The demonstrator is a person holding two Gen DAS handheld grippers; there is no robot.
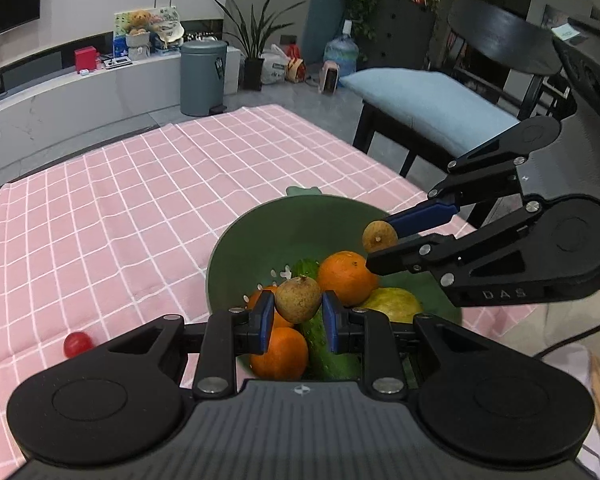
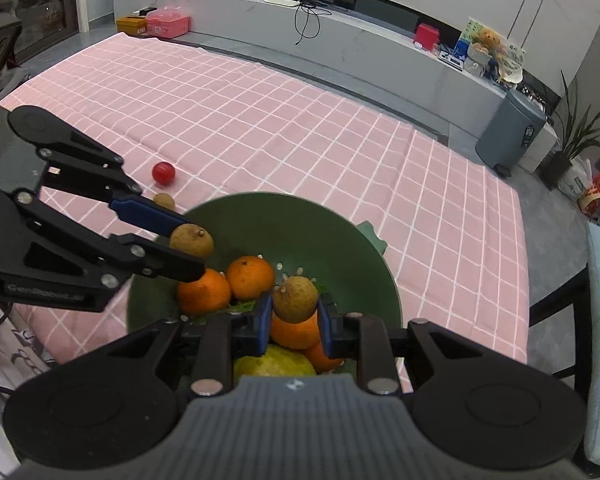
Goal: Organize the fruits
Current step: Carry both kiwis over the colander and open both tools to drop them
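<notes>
A green colander bowl (image 1: 260, 236) (image 2: 340, 240) sits on the pink checked tablecloth and holds oranges (image 1: 346, 278) (image 2: 250, 278), a cucumber (image 1: 328, 356) and a yellow-green fruit (image 1: 394, 304) (image 2: 274, 364). My left gripper (image 1: 298, 300) (image 2: 188, 244) is shut on a brown longan (image 1: 298, 299) (image 2: 191, 241) above the bowl. My right gripper (image 2: 294, 300) (image 1: 380, 240) is shut on a second brown longan (image 2: 295, 299) (image 1: 379, 237), also above the bowl. A red cherry tomato (image 1: 76, 344) (image 2: 163, 172) and a loose longan (image 2: 164, 201) lie on the cloth left of the bowl.
The pink tablecloth (image 1: 140, 208) (image 2: 300, 136) stretches away behind the bowl. A black chair with a light blue cushion (image 1: 428, 104) stands at the table's right edge. A grey pedal bin (image 1: 202, 76) (image 2: 510, 132) and a potted plant (image 1: 254, 40) stand on the floor beyond.
</notes>
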